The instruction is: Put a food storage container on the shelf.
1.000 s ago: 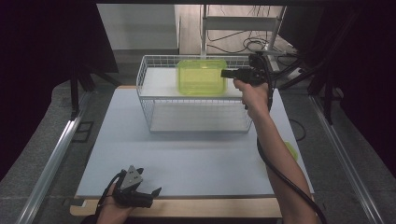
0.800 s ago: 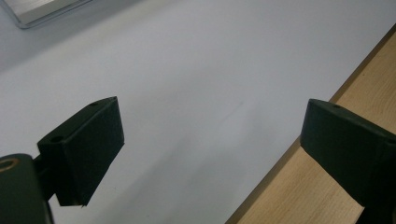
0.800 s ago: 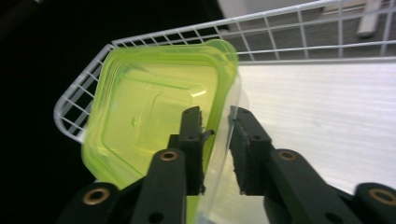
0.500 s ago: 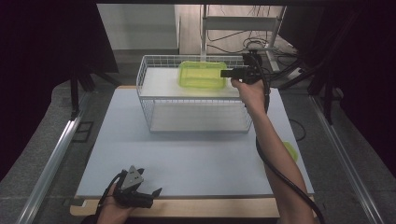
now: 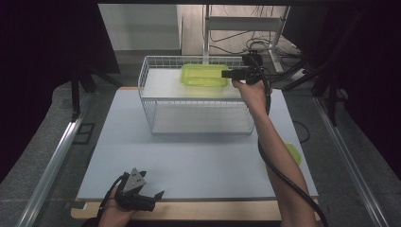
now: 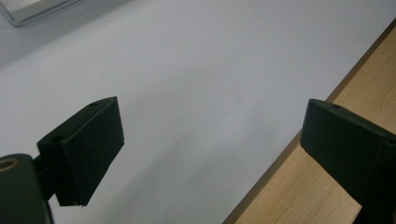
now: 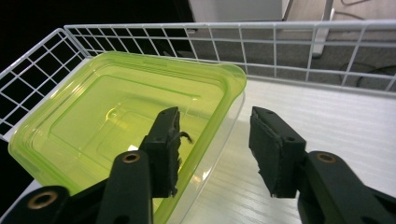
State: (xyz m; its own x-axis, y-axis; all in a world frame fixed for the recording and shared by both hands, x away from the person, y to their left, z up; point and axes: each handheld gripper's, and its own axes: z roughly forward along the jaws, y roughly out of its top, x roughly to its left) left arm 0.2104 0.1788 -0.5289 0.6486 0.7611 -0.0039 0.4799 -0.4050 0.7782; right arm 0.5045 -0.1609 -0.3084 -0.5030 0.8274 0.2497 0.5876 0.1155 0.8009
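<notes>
Letting go looks like the step in hand: the right tool (image 5: 228, 74), near the upper middle of the high view, has its jaws parted and they have just been opening, with the near wall of the green container (image 5: 204, 75) between them but neither pad pressing on it, as the right gripper view shows. The container (image 7: 116, 126) sits upright on the top shelf of the white wire basket (image 5: 151, 101), toward the shelf's right end and close to the back wire wall, and it appears empty. So the placing seems done, judging by how squarely it rests on the shelf; what is left is to draw the right tool clear of the rim. A green lid-like piece (image 5: 294, 152) lies on the tabletop (image 5: 189, 156) at the right of the frame, beside the forearm, and may be next. The left tool (image 5: 142, 196) rests at the bottom left edge, jaws wide apart on nothing.
</notes>
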